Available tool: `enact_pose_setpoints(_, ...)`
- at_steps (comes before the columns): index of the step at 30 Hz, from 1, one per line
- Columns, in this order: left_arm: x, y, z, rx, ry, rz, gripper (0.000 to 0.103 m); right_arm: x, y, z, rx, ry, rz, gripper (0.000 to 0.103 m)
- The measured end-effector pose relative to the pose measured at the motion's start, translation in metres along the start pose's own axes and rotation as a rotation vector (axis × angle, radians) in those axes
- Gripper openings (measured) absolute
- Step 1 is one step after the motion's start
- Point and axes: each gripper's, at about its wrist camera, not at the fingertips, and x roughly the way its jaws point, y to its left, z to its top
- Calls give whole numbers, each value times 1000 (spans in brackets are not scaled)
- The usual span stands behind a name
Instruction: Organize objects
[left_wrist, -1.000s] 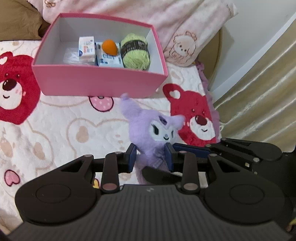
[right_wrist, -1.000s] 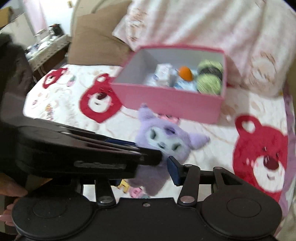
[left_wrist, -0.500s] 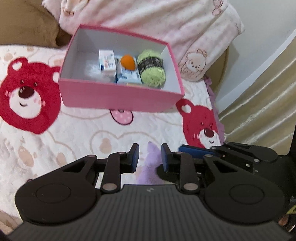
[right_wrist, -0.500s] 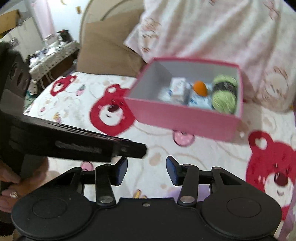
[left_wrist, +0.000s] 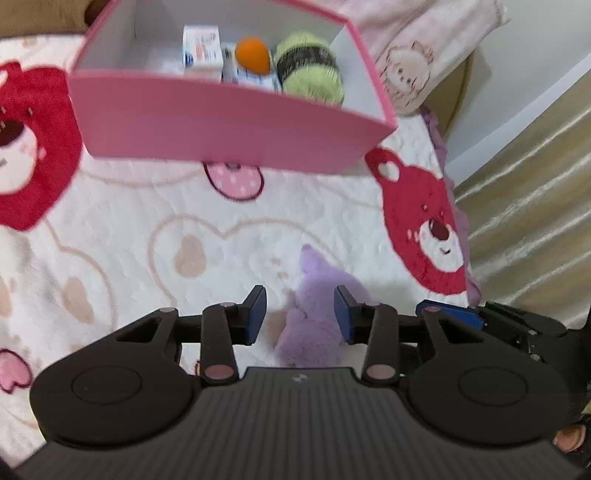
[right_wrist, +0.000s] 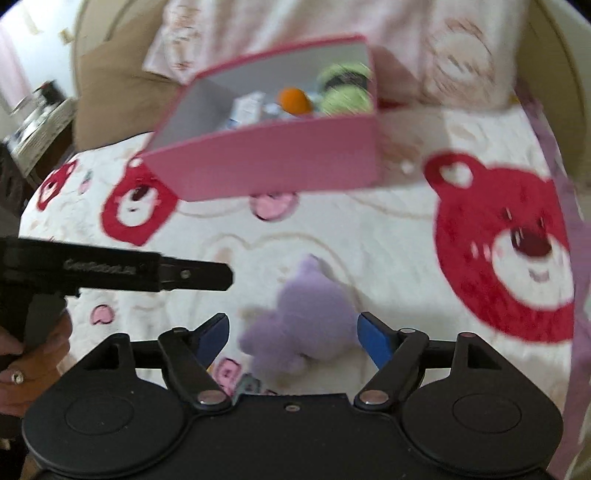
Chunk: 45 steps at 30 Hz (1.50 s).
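Two grippers: we see both hovering over a bear-print blanket (left_wrist: 122, 221) on a bed, each pointed toward 12 o'clock.
Left gripper (left_wrist: 300, 314): fingers apart, clamped on nothing; the blue pads (left_wrist: 256, 314) stand either side of open space.
Right gripper (right_wrist: 291, 339): fingers spread wide, holding nothing; the pads (right_wrist: 373, 343) flank the toy without touching it.
Purple plush toy (right_wrist: 303, 328): lying on the blanket at 6 o'clock in both views, between the right fingers and just inside the left gripper's 3 o'clock pad; we cannot tell whether that pad touches it.
Pink box (left_wrist: 229, 122): open-topped, at 12 o'clock, well apart from the toy.
Box contents: a green yarn ball (left_wrist: 310, 68) at the 3 o'clock end, an orange ball (left_wrist: 253, 55) beside it, a small white carton (left_wrist: 201, 51) toward 9 o'clock.
Pillow (right_wrist: 110, 85): brown, behind the box at 10 o'clock in the right view.
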Motion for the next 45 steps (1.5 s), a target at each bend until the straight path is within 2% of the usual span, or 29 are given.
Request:
enact_pose_setpoints(5, 27, 4, -6, 2, -16, -10, 41, 22, -26, -16, 136, 5, 23, 87)
enact_pose_setpoints(9, 51, 7, -10, -13, -30, -11, 41, 42, -36, -30, 201, -15, 24, 90)
enact_pose_setpoints(11, 57, 8, -13, -13, -38, -28, 39, 49, -36, -34, 195, -21, 42, 90)
enact_pose_setpoints(13, 60, 9, -14, -20, -45, -65, 36, 51, -31, -37, 141, -60, 35, 90)
enact_pose_setpoints(14, 61, 9, -14, -23, -38, -87, 26, 50, -27, -38, 101, -82, 30, 90)
enact_pose_setpoints(16, 61, 11, -14, -41, -30, -122, 21, 49, -21, -40, 24, -118, 22, 90)
enact_pose_setpoints(19, 61, 11, -16, -40, -28, -121, 21, 45, -15, -40, -58, -147, 37, 90)
enact_pose_setpoints(24, 58, 17, -19, -109, -26, -152, 20, 47, -2, -34, -184, -153, 14, 90)
enact_pose_setpoints(30, 43, 29, -22, -156, -71, -127, 20, 48, 26, -29, -453, -227, -15, 90)
enact_pose_setpoints(33, 42, 33, -21, -169, -103, -94, 20, 58, 30, -27, -513, -220, -64, 90)
enact_pose_setpoints(37, 52, 38, -20, -155, -119, -30, 27, 65, 28, -28, -447, -174, -101, 90)
enact_pose_setpoints(43, 55, 46, -22, -183, -137, -58, 28, 67, 17, -35, -230, -73, -64, 91)
enact_pose_setpoints(45, 56, 44, -23, -165, -138, -76, 26, 67, 15, -41, -192, -87, -47, 83)
